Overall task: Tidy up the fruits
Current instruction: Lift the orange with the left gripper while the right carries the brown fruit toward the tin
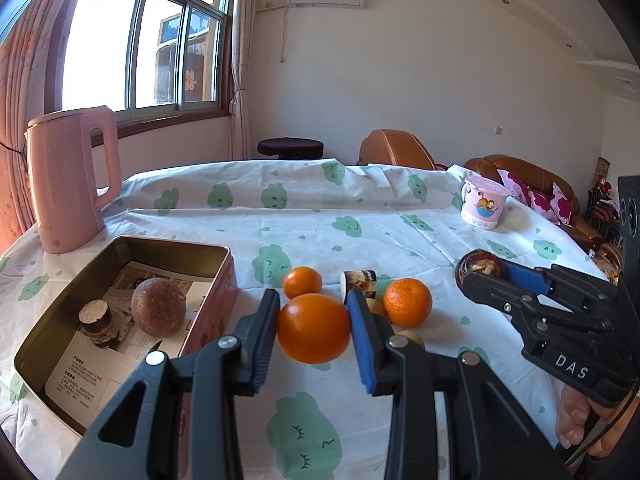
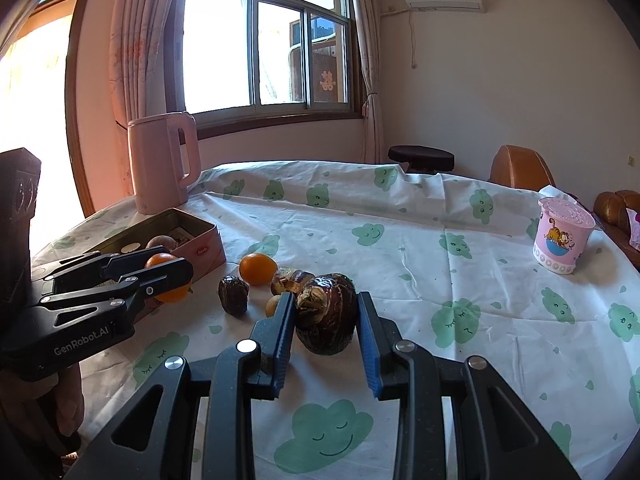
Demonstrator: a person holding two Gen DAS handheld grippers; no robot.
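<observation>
left tongs [image 1: 313, 322]: my pads pinch an orange [image 1: 313, 329] from both sides, just right of the tin.
right tongs [image 2: 325, 316]: my fingers bracket a dark brown fruit [image 2: 327, 314]; left pad touching, right-side contact unclear, so can't tell if it's gripped.
tin [image 1: 230, 272]: open, holds a round brown fruit [image 1: 159, 306] and a short dark one [image 1: 96, 316].
loose on cloth: two more oranges [image 1: 407, 302], a dark fruit piece [image 1: 359, 283].
table [image 1: 400, 224]: cloud-print cloth; pink kettle [image 1: 70, 178] behind tin, pink cup [image 1: 482, 204] far right.
</observation>
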